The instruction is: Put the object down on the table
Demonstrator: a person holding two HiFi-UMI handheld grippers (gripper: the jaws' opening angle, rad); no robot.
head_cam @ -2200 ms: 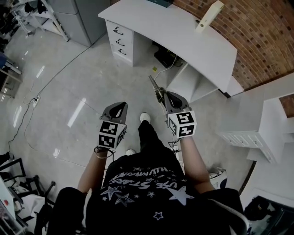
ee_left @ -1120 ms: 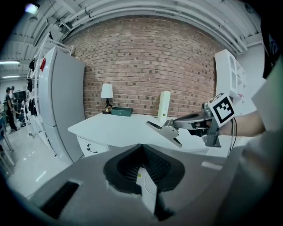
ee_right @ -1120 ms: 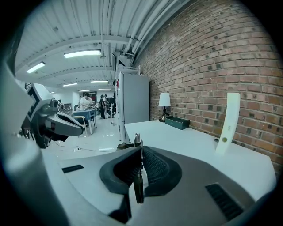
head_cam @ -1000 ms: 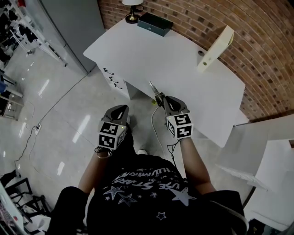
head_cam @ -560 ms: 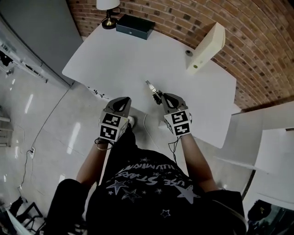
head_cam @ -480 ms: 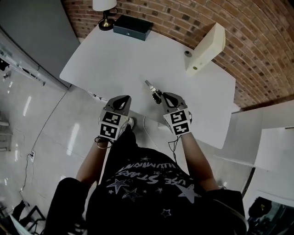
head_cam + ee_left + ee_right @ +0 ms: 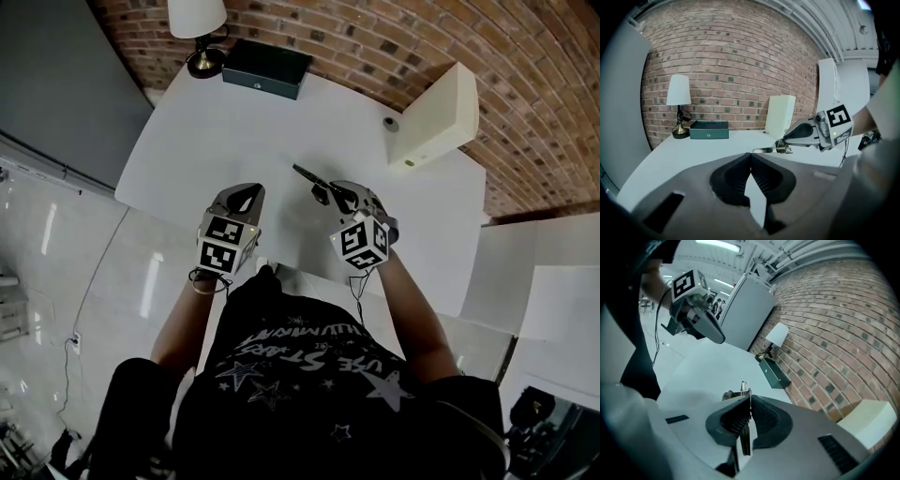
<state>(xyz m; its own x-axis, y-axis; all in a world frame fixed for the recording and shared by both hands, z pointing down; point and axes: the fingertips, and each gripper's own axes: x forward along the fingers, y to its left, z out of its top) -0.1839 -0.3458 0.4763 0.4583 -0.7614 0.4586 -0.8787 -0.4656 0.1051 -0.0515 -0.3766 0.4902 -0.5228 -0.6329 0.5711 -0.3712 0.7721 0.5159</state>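
A slim metal tool (image 7: 309, 178) sticks out forward from my right gripper (image 7: 330, 193), which is shut on it above the white table (image 7: 225, 122). In the right gripper view the tool's tip (image 7: 743, 387) pokes up from between the closed pads, over the tabletop. In the left gripper view the same tool (image 7: 765, 150) points left, a little above the table. My left gripper (image 7: 247, 193) hovers over the table's near edge, shut, nothing in it; its pads (image 7: 750, 158) meet at the tips.
At the table's back by the brick wall stand a lamp (image 7: 197, 21) and a dark green box (image 7: 266, 67). A cream box (image 7: 435, 116) and a small cylinder (image 7: 391, 123) sit at the right. Shiny floor (image 7: 66, 272) lies to the left.
The person has walked up to the table. Both grippers have gone from over the floor to over the tabletop. The right one keeps its hold on the tool, now pointing more to the left.
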